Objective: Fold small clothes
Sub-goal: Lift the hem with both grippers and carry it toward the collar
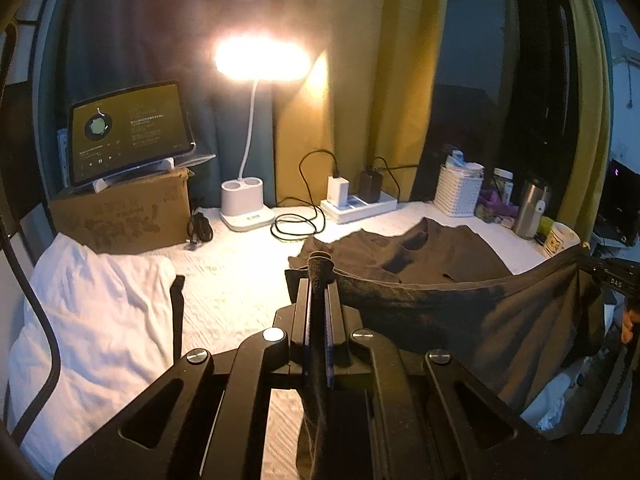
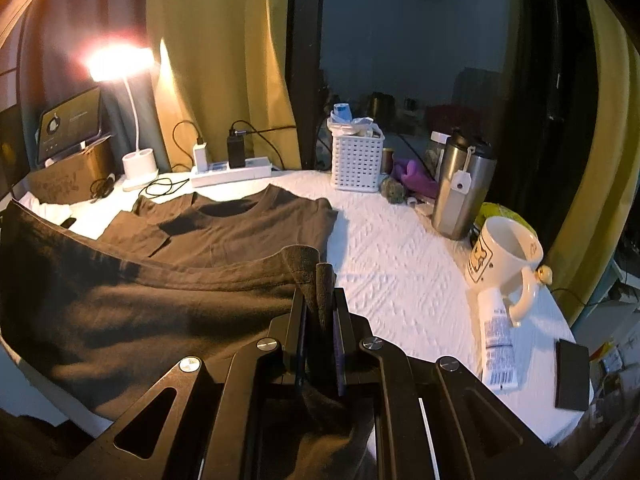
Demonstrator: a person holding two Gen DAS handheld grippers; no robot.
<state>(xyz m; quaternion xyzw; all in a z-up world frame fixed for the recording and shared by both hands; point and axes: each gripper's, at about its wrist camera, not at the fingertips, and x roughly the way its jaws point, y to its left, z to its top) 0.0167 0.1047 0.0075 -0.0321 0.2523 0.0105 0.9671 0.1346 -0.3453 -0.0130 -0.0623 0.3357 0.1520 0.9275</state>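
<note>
Dark T-shirt (image 2: 240,232) fills the left and centre of the right wrist view, its collar end lying flat on the white tabletop (image 2: 400,260) and its hem lifted toward the lower frame. Left gripper (image 1: 319,280) is clamped tight on one hem corner, at lower centre of its own view. Right gripper (image 2: 320,292) pinches the other corner, fabric bunched between its nearly closed jaws. Between them the hem hangs taut.
</note>
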